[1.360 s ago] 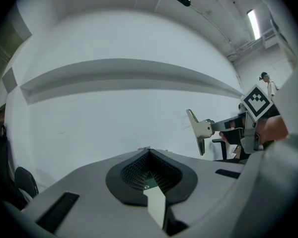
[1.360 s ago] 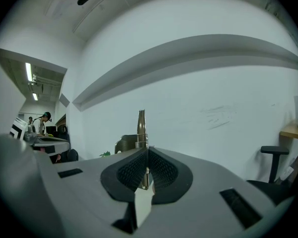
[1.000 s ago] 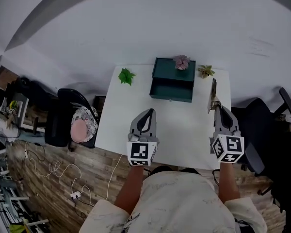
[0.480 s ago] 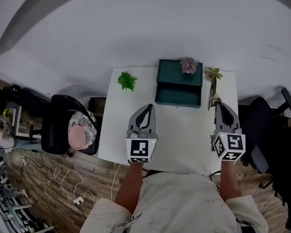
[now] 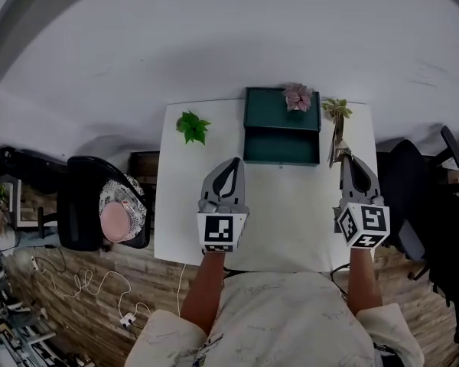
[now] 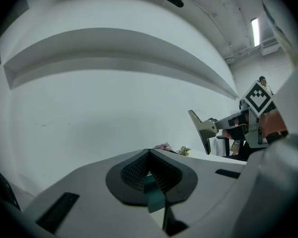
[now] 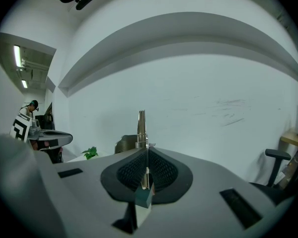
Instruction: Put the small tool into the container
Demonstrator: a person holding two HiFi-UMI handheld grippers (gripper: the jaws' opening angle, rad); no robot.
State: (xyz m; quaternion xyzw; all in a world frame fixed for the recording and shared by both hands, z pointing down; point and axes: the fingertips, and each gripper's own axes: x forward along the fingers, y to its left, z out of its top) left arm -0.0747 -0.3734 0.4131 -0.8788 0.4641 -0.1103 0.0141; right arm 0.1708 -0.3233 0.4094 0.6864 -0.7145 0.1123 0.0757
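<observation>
A dark green container [image 5: 281, 113] stands at the far middle of the white table [image 5: 291, 205], and its drawer [image 5: 281, 148] is pulled out toward me. My right gripper [image 5: 350, 160] is shut on the small metal tool [image 5: 337, 142], which points forward just right of the container. The tool [image 7: 141, 125] rises from between the jaws in the right gripper view, and its blade [image 6: 203, 130] shows from the side in the left gripper view. My left gripper [image 5: 228, 163] hovers in front of the drawer with its jaws together and nothing in them.
A pink flower [image 5: 297, 96] sits on the container. A leafy plant [image 5: 191, 126] stands at the table's far left and a small plant [image 5: 336, 109] at the far right. Black chairs flank the table at the left [image 5: 111, 212] and the right [image 5: 421, 174].
Both grippers have moved forward over the table toward the container, the right one still carrying the tool. The head view has shifted too.
</observation>
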